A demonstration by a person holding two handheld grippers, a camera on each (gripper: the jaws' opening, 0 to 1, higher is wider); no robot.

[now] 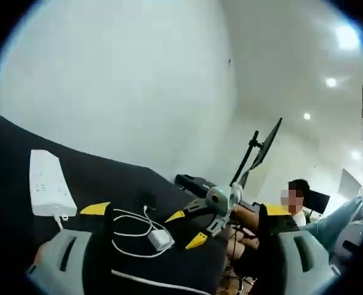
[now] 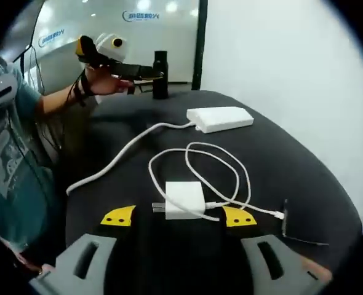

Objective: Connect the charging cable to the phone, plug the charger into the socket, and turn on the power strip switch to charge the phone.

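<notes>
A white charger (image 2: 183, 200) lies on the black table (image 2: 304, 166), its white cable (image 2: 231, 169) looped beside it. The cable's plug end (image 2: 280, 215) rests next to a thin dark phone (image 2: 301, 233), which is hard to tell from the cloth. My right gripper (image 2: 179, 216) is open, with the charger just ahead between its yellow tips and not held. A white power strip (image 2: 221, 118) sits farther back. My left gripper (image 1: 184, 209) is open wide above the table's edge. In its view are the strip (image 1: 49, 183), the charger (image 1: 160, 239) and the right gripper (image 1: 186, 228).
The strip's thick white cord (image 2: 126, 153) runs off the table's left edge. A black bottle (image 2: 160, 75) stands at the far end. The left gripper (image 2: 107, 52) is held up in a hand. A monitor on an arm (image 1: 261, 147) and a seated person (image 1: 295, 200) are beyond the table.
</notes>
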